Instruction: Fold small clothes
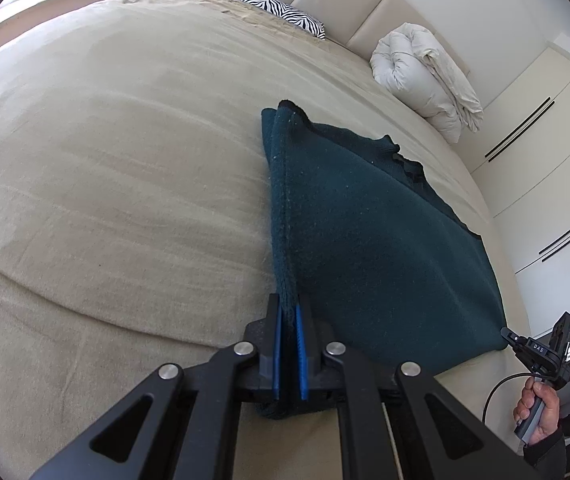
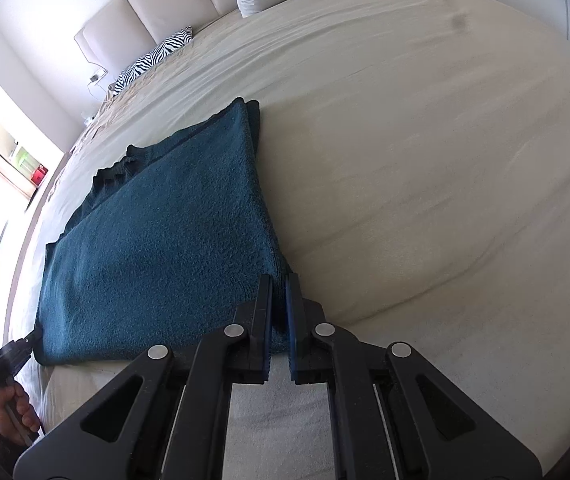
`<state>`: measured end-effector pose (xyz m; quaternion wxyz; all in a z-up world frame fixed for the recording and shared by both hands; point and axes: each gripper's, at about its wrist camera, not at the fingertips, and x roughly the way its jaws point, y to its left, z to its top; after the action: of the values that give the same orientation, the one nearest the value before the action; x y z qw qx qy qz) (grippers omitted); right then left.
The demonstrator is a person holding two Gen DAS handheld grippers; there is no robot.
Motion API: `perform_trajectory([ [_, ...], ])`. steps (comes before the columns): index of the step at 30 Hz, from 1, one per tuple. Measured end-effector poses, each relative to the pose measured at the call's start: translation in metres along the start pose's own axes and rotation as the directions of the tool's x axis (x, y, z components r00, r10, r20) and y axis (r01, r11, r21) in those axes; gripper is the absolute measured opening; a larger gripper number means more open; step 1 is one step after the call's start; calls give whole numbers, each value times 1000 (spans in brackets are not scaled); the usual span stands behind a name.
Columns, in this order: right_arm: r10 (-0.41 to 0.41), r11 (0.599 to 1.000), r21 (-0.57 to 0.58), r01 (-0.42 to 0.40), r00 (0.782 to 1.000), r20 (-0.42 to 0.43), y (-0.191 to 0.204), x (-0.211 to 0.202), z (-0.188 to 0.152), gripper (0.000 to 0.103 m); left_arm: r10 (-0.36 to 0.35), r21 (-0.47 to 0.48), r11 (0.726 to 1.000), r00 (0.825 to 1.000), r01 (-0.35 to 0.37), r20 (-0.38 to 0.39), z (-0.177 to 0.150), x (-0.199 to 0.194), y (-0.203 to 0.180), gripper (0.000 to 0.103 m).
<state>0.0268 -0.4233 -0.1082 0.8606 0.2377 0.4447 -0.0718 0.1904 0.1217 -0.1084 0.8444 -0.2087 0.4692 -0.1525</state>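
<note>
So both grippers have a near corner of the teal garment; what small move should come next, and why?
Probably lift both corners together and carry them toward the far edge. The left gripper and right gripper are each shut on a near corner of the teal garment, which lies flat on the bed, so the near edge looks ready to fold over.

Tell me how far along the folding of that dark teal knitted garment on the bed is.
Done: the dark teal knitted garment already lies doubled on the beige bedspread. In hand: the left gripper and right gripper each pinch a near corner. Left: probably another fold away from the person, then release.
</note>
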Motion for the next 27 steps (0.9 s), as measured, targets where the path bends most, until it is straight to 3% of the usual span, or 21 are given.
perform_trajectory([
  [10,23,1000,0,-23,1000,-9,-4,5,-3,7,-5,-8,1000,1000,5,11,-7,-2,4,11],
  [12,27,999,26,-27,1000,-13,-6,3,-1,14,-5,-13,1000,1000,5,5,-7,-4,5,16],
  [14,16,998,56,-17,1000,2,-7,-5,0,41,24,-10,1000,1000,-24,12,-6,-12,4,23],
  [16,-5,997,78,-1,997,71,-7,-23,1,65,75,-4,997,996,-75,55,-1,-28,0,28],
  [19,-8,998,67,-3,987,158,3,-50,11,66,88,28,995,986,-93,139,17,-51,-13,31],
  [22,91,995,16,-95,979,181,32,-58,29,66,94,110,987,978,-116,187,43,-49,-43,41],
  [27,340,940,-47,-337,938,71,108,-9,66,64,77,252,960,978,-125,193,83,1,-108,46],
])
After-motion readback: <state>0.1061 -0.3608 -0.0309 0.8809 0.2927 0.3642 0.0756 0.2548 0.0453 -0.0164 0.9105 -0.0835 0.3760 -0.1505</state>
